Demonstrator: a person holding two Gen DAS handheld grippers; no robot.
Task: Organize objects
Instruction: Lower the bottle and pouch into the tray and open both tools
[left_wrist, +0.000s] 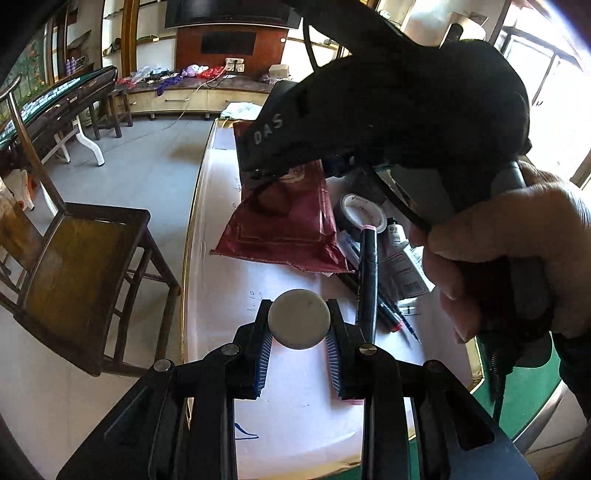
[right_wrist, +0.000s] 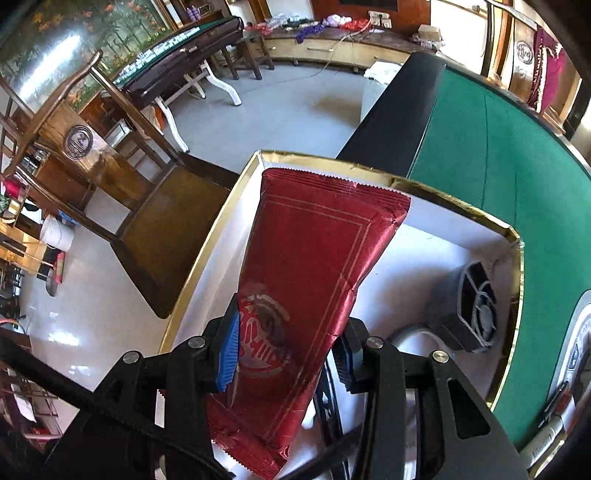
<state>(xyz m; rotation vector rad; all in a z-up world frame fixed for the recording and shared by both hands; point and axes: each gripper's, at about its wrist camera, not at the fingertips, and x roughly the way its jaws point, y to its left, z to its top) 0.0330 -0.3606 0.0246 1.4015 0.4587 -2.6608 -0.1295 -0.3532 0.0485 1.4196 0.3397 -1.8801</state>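
My left gripper (left_wrist: 299, 341) is shut on a round white cap-like object (left_wrist: 299, 319), held over the white-lined, gold-edged box (left_wrist: 221, 258). My right gripper (right_wrist: 288, 354) is shut on a red foil pouch (right_wrist: 314, 258) and holds it over the same box (right_wrist: 480, 221). The left wrist view shows that pouch (left_wrist: 284, 229) under the right gripper (left_wrist: 258, 177). Beside it in the box lie a black tape roll (left_wrist: 364, 214), a black marker (left_wrist: 368, 273), pens (left_wrist: 391, 314) and a small printed carton (left_wrist: 406, 266).
A dark fan-like device (right_wrist: 476, 306) sits in the box's right corner. The box rests on a green felt table (right_wrist: 498, 147). A wooden chair (left_wrist: 85, 273) stands left of the table, also in the right wrist view (right_wrist: 155, 206). Grey floor lies beyond.
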